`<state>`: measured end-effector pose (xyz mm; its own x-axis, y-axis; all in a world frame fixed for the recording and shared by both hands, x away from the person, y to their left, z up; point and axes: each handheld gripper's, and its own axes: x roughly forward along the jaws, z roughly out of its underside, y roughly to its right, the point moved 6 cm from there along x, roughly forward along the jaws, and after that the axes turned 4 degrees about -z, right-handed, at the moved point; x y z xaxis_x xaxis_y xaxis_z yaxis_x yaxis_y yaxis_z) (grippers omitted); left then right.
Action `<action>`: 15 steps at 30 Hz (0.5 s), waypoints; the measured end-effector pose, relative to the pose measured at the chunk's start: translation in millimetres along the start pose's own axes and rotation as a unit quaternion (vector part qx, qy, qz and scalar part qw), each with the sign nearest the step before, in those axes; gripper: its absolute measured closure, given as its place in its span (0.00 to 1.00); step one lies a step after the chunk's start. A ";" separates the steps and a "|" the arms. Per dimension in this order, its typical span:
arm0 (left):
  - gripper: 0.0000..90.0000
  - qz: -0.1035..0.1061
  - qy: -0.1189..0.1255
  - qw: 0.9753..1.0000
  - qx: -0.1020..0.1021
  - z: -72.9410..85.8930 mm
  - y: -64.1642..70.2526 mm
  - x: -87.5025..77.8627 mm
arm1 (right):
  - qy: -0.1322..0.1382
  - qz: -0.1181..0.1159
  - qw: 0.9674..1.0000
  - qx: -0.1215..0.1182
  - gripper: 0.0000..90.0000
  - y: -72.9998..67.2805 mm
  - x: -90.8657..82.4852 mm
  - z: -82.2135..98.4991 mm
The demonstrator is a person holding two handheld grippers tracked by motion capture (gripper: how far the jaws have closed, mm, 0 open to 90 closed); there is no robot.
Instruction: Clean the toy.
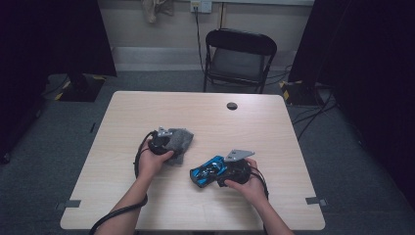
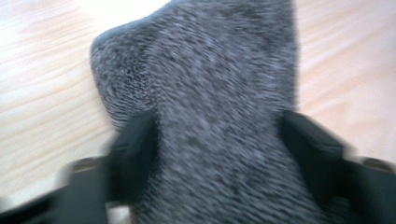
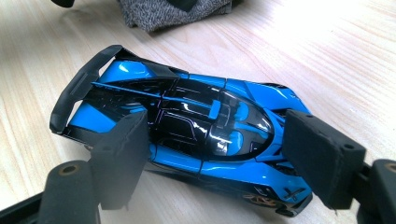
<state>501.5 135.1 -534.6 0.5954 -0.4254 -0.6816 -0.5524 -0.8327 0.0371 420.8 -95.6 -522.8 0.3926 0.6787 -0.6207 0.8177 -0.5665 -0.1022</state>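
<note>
Grey cloth (image 2: 205, 116) pinched in left tongs (image 2: 219, 140); right tongs (image 3: 229, 154) clamp blue car (image 3: 196, 135).

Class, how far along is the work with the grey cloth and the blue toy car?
Done: the left gripper has bunched the grey knitted cloth. In hand: the right gripper straddles the glossy blue and black toy car. Left: cloth and car lie apart on the pale wooden table.

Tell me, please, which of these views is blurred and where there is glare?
Left gripper view: motion blur smears the grey cloth and the jaws. Right gripper view: sharp, with highlights on the blue toy car. High view: dim, dark room corners, evenly lit table.
</note>
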 end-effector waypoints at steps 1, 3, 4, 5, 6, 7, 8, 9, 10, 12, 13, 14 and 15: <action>0.55 0.008 -0.004 1.000 0.006 0.0 1.8 -0.7 | -0.001 0.000 1.000 0.000 0.26 0.0 0.0 -0.1; 0.70 0.020 -0.017 1.000 -0.002 -1.8 6.7 -2.5 | -0.001 0.000 1.000 0.000 0.26 0.0 -0.1 0.0; 0.72 0.024 -0.023 0.999 -0.002 -3.4 9.5 -3.7 | 0.000 0.001 1.000 0.000 0.26 -0.1 0.0 0.0; 0.73 0.024 -0.023 0.999 -0.002 -3.4 9.5 -3.7 | 0.000 0.001 1.000 0.000 0.26 -0.1 0.0 0.0; 0.73 0.036 -0.023 0.999 0.010 -7.6 15.7 -5.5 | 0.000 0.000 1.000 0.000 0.26 -0.1 0.0 0.0; 0.73 0.044 -0.018 0.999 0.015 -10.4 19.2 -6.4 | -0.001 0.000 1.000 0.000 0.26 -0.1 -0.1 0.0; 0.73 0.053 -0.011 0.998 0.015 -15.4 25.9 -7.9 | -0.001 0.000 1.000 0.000 0.26 -0.1 -0.1 0.0; 0.73 0.059 -0.007 0.998 0.018 -18.5 29.7 -8.1 | -0.001 -0.001 1.000 -0.001 0.26 0.1 -0.1 0.0; 0.73 0.073 -0.004 0.997 0.023 -25.2 38.4 -6.8 | -0.002 -0.001 1.000 0.000 0.26 0.1 -0.1 0.0; 0.73 0.080 -0.010 0.996 0.029 -30.4 47.0 -2.3 | -0.002 -0.001 1.000 0.000 0.26 0.0 -0.1 -0.1; 0.73 0.083 -0.014 0.996 0.033 -32.1 51.2 1.2 | -0.002 0.000 1.000 -0.001 0.26 0.0 -0.1 -0.2; 0.73 0.084 -0.019 0.996 0.038 -33.4 54.7 4.9 | -0.003 -0.001 1.000 -0.001 0.26 0.1 -0.1 -0.1; 0.73 0.084 -0.019 0.996 0.038 -33.4 54.7 4.9 | -0.003 -0.001 1.000 -0.001 0.26 0.1 -0.1 -0.1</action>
<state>493.7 75.6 -511.5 0.4692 -0.5424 -0.6969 -0.6860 -0.7208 0.0991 420.9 -95.7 -522.6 0.3895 0.6768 -0.6246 0.8190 -0.5648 -0.1013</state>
